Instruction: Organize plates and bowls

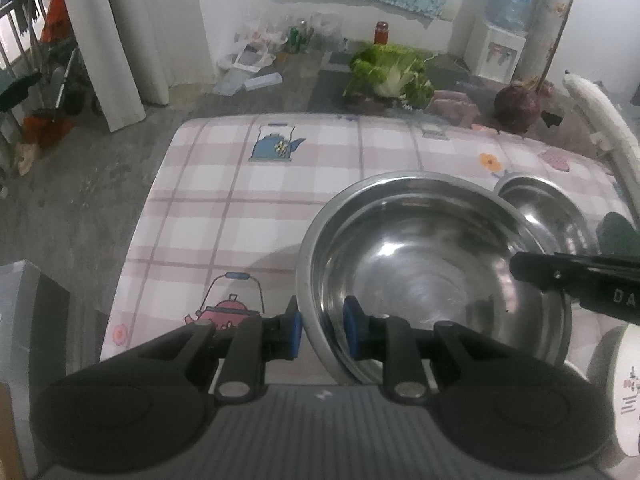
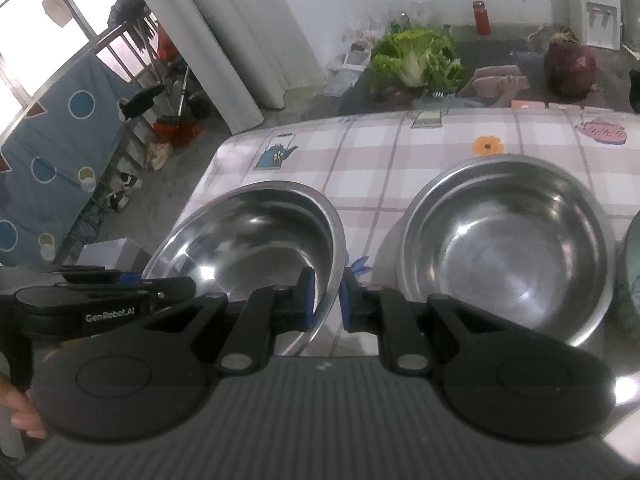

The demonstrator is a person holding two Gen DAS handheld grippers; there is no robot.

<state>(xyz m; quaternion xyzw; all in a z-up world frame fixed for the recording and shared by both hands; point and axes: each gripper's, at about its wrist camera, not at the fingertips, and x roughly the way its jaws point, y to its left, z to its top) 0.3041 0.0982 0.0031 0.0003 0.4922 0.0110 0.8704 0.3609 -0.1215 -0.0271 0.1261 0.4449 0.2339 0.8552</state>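
Legibly, "GenRobot.AI" on left gripper (image 2: 132,280), steel bowl (image 2: 256,236) gripped.

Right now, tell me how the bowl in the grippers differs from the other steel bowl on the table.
The held bowl is tilted, its near side raised; the second steel bowl sits flat on the tablecloth. Both the left gripper and the right gripper straddle the held bowl's rim, while nothing touches the second one. The held bowl lies left of the second bowl. Both are round, shiny, empty steel.
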